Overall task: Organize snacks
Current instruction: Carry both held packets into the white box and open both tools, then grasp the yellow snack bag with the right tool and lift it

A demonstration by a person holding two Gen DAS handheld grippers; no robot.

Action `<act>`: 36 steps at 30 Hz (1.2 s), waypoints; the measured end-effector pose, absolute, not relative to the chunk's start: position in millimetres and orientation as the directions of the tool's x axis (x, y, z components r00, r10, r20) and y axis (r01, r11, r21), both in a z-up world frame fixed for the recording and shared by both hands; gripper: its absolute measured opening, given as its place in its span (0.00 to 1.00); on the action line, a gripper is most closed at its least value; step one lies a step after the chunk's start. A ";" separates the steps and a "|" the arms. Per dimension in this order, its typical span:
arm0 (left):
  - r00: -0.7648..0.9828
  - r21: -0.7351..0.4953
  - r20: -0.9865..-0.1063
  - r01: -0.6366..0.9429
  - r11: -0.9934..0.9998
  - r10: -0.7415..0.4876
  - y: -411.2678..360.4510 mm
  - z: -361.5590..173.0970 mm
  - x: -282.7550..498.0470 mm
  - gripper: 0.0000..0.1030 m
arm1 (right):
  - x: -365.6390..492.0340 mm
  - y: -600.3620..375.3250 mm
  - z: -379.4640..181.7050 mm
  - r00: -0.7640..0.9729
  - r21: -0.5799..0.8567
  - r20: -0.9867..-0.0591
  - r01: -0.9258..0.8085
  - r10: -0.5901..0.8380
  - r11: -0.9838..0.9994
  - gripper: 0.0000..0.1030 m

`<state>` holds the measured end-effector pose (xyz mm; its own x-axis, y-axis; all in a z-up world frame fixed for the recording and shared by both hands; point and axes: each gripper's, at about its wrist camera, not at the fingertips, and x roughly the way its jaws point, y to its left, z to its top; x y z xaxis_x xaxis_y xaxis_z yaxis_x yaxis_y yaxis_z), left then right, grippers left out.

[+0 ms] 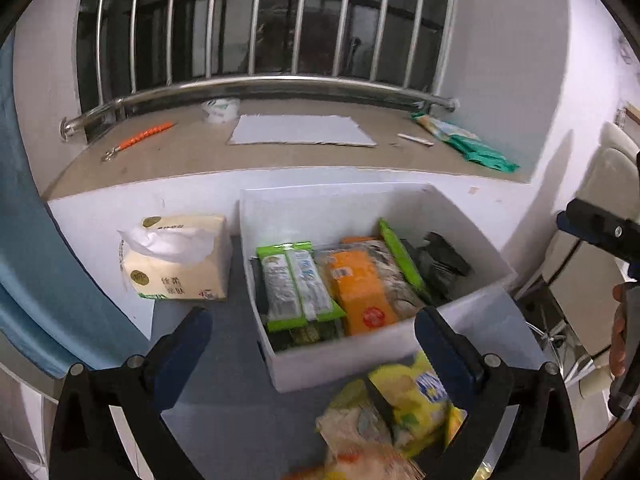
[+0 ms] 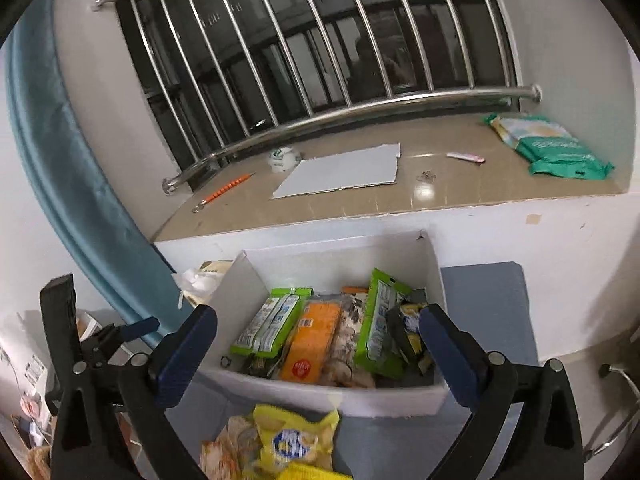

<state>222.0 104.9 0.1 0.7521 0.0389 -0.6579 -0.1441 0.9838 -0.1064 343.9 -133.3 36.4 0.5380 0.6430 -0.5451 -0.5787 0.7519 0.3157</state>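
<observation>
A white box [image 1: 352, 356] stands on the grey table and holds several snack packs: green-edged packs [image 1: 298, 284], an orange pack [image 1: 362, 292] and dark ones at the right. Loose yellow and pale snack bags [image 1: 404, 404] lie in front of the box. My left gripper [image 1: 314, 340] is open and empty above the box's near wall. In the right wrist view the same box [image 2: 248, 280] and packs [image 2: 316, 340] lie ahead, with the yellow bag [image 2: 296, 440] nearest. My right gripper [image 2: 318, 344] is open and empty above the box.
A tissue pack [image 1: 176, 258] stands left of the box. Behind is a windowsill [image 1: 192, 160] with a grey sheet [image 1: 300, 130], an orange pen [image 1: 144, 138], a tape roll [image 1: 220, 109] and a green pack [image 1: 468, 140]. A blue curtain [image 1: 24, 240] hangs left.
</observation>
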 end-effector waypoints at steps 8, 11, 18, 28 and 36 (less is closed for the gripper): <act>0.787 -0.134 -0.615 -0.054 0.990 -0.040 63.7 -3.3 145.7 1.00 | 261.6 -177.8 21.7 0.529 0.305 -0.512 -0.625 0.677 0.719 1.00; 0.799 -0.168 -0.597 -0.041 0.985 -0.069 52.6 -16.5 116.6 1.00 | 236.3 -195.2 -0.2 0.513 0.357 -0.507 -0.607 0.693 0.710 1.00; 0.779 -0.220 -0.619 -0.053 0.974 -0.097 46.2 -64.4 80.4 1.00 | 196.5 -210.9 -79.3 0.433 0.488 -0.559 -0.519 0.708 0.702 1.00; 0.770 -0.271 -0.629 -0.090 0.958 -0.106 46.5 -90.0 57.8 1.00 | 191.3 -164.4 -113.3 0.388 0.445 -0.673 -0.468 0.630 0.764 1.00; 0.771 -0.285 -0.628 -0.094 0.954 -0.112 52.8 -93.9 52.2 1.00 | 216.2 -122.4 -133.7 0.394 0.389 -0.749 -0.390 0.533 0.835 1.00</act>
<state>52.2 52.8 -93.9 0.7705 -0.1116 -0.6276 -0.0938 0.9540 -0.2849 216.2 -122.4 -133.7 0.3936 0.5331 -0.7489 -0.3902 0.8345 0.3890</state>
